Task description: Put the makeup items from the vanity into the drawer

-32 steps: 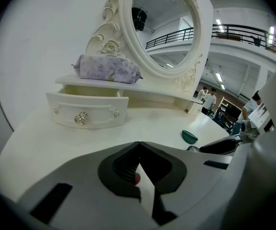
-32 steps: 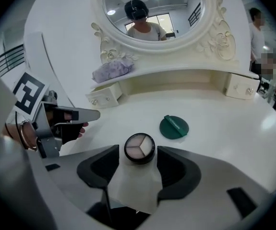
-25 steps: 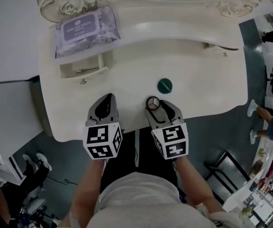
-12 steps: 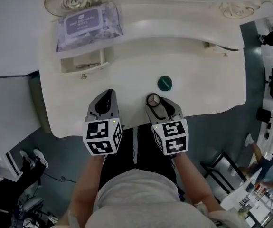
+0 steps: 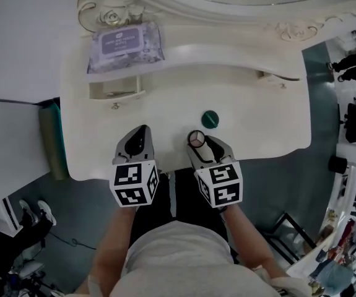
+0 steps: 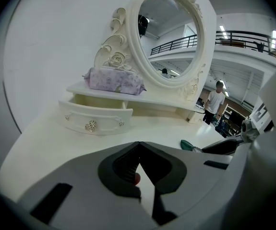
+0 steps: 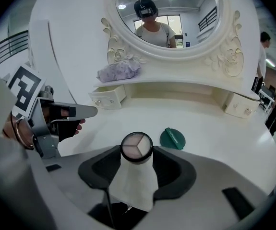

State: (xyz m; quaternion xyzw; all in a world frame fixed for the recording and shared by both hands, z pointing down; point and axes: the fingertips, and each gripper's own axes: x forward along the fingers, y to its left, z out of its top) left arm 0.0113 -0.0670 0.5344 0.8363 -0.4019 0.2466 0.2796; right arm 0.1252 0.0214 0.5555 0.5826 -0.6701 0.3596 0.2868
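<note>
A round three-tone compact (image 7: 137, 146) is pinched by the fingers of the right gripper (image 5: 199, 142) over the bench (image 5: 258, 125). The fingers of the left gripper (image 5: 142, 131) are pressed together. The drawer (image 5: 117, 90) is seen open.

I note both grippers level and side by side, close in front of the torso, fingers pointing forward. On the left gripper (image 5: 142, 130) the fingers meet at their tips with nothing between them. On the right gripper (image 5: 199, 141) the fingers are clamped on a compact (image 7: 137, 146), held at the tips. The left forearm (image 5: 111, 247) and right forearm (image 5: 244, 239) are bare and angle inward.
</note>
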